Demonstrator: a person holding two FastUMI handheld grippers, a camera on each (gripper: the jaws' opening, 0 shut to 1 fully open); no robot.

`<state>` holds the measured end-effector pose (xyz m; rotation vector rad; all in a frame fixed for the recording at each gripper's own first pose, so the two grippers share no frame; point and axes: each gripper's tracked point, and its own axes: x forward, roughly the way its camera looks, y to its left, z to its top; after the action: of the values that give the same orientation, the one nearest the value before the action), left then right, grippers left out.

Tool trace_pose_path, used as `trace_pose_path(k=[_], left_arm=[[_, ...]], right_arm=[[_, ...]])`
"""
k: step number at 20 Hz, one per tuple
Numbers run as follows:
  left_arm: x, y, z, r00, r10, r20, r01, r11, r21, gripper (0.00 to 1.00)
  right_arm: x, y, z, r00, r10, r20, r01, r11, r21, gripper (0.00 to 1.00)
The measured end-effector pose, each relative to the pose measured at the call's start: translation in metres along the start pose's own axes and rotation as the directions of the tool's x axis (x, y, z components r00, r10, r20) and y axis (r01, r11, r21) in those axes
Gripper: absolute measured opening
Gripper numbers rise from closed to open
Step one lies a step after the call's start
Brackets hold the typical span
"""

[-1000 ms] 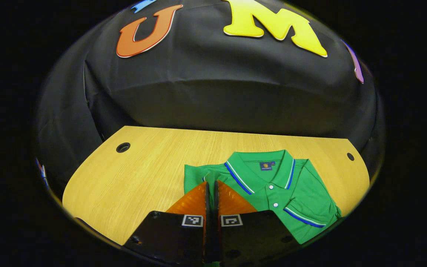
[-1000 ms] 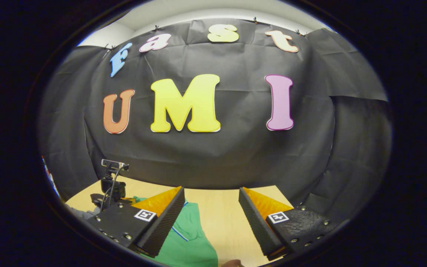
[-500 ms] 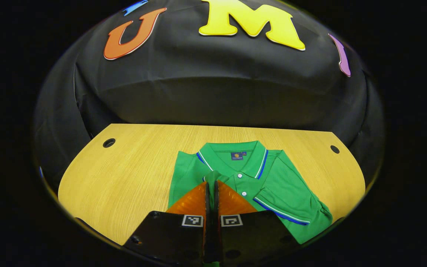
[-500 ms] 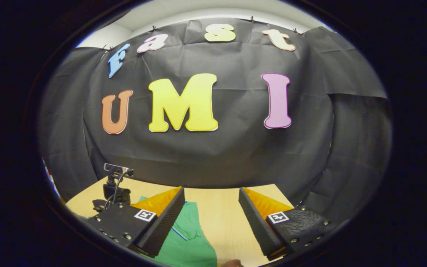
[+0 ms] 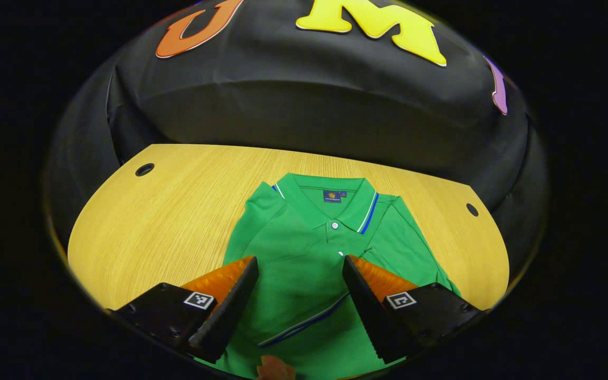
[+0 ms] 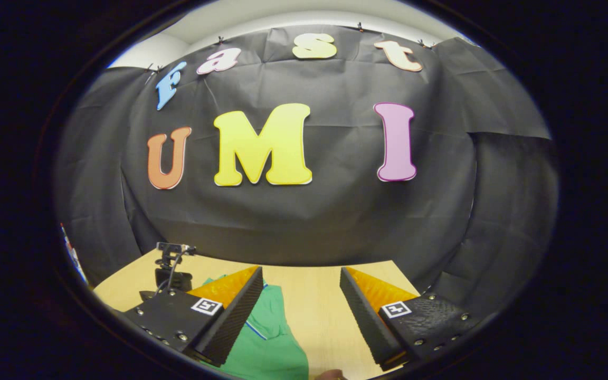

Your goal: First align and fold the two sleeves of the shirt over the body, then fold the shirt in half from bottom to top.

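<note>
A green polo shirt [image 5: 304,248] lies flat on the wooden table [image 5: 167,211], collar at the far end. Both sleeves lie folded over the body: one striped cuff [image 5: 304,323] runs across the chest between my fingers, the other sleeve [image 5: 393,248] lies to the right. My left gripper [image 5: 298,264] hangs open just above the shirt's chest, holding nothing. In the right gripper view, my right gripper [image 6: 301,273] is open and empty above the table [image 6: 325,316], with the shirt's edge [image 6: 272,343] beneath its left finger. The other gripper's top [image 6: 173,261] shows at far left there.
Two round cable holes [image 5: 144,169] [image 5: 472,209] sit near the table's far corners. Black cloth closes off the back and sides of the booth. Bare wood lies to the left of the shirt [image 5: 140,248].
My left gripper has opened and let go of the sleeve, which now lies across the shirt's body. The left view has tipped down over the shirt. The right gripper has barely moved.
</note>
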<state>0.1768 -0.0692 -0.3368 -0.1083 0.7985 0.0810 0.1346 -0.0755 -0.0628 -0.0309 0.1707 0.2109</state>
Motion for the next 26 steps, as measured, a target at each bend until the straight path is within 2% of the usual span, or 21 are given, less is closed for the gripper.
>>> trace_pose_path(k=[2, 8, 11, 14, 20, 26], left_arm=[[-0.008, 0.004, 0.005, 1.000, 0.000, 0.004, 0.000, 1.000, 0.010, 1.00], [-0.064, 0.029, 0.042, 0.992, 0.008, 0.129, -0.007, 1.000, -0.009, 1.00], [-0.108, 0.041, 0.057, 0.983, 0.003, 0.183, -0.002, 1.000, -0.007, 1.00], [-0.155, 0.052, 0.056, 0.976, -0.005, 0.220, 0.015, 0.999, -0.045, 1.00], [-0.218, 0.070, -0.022, 0.991, -0.018, 0.134, 0.021, 1.000, -0.017, 0.99], [-0.273, 0.072, -0.077, 0.995, -0.056, 0.079, 0.057, 0.998, -0.005, 0.99]], right_arm=[[0.001, 0.003, -0.004, 1.000, 0.006, -0.008, -0.006, 1.000, 0.004, 0.94], [-0.007, 0.026, -0.010, 0.999, 0.032, -0.009, -0.033, 0.998, -0.053, 0.94], [-0.016, 0.042, -0.017, 0.998, 0.057, -0.019, -0.058, 0.996, -0.064, 0.94], [-0.029, 0.054, -0.034, 0.996, 0.070, -0.049, -0.073, 0.994, -0.080, 0.94], [-0.067, 0.067, -0.082, 0.988, 0.062, -0.140, -0.077, 0.992, -0.102, 0.94], [-0.114, 0.069, -0.127, 0.972, 0.039, -0.232, -0.062, 0.994, -0.093, 0.94]])
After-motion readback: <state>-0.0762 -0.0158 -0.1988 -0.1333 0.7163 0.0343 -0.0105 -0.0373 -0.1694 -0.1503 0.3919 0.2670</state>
